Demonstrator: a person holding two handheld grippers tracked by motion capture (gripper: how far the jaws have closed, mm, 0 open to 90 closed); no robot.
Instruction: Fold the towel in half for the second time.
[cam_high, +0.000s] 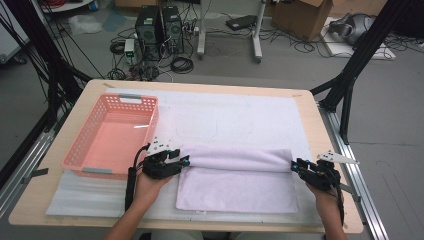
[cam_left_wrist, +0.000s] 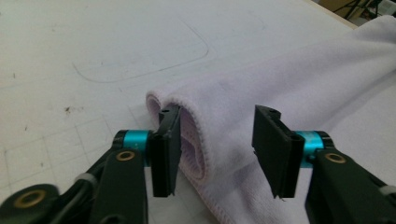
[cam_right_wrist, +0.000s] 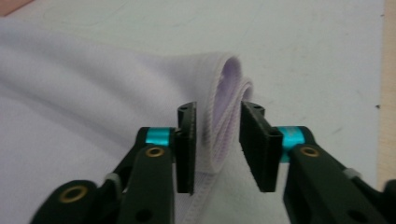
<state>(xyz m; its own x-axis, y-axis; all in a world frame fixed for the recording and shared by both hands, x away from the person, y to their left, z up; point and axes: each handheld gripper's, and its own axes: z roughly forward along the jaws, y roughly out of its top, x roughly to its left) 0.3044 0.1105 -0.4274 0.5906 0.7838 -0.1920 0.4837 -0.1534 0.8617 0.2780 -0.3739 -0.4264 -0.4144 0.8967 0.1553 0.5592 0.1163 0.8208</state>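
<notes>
The towel (cam_high: 235, 177) lies on the bench (cam_high: 305, 107), its rolled fold between the two tongs. The left tongs (cam_left_wrist: 218, 149) and right tongs (cam_right_wrist: 215, 147) stand apart around the fold's ends, not pinching. The fold hides the cloth inside.

No text, label, brand, number or sign can be read in any of the 3 views. The cardboard box (cam_high: 305, 17) on the floor beyond the table's far edge shows plain sides, and the dark computer towers (cam_high: 160, 30) near it are too small to show any marking.
</notes>
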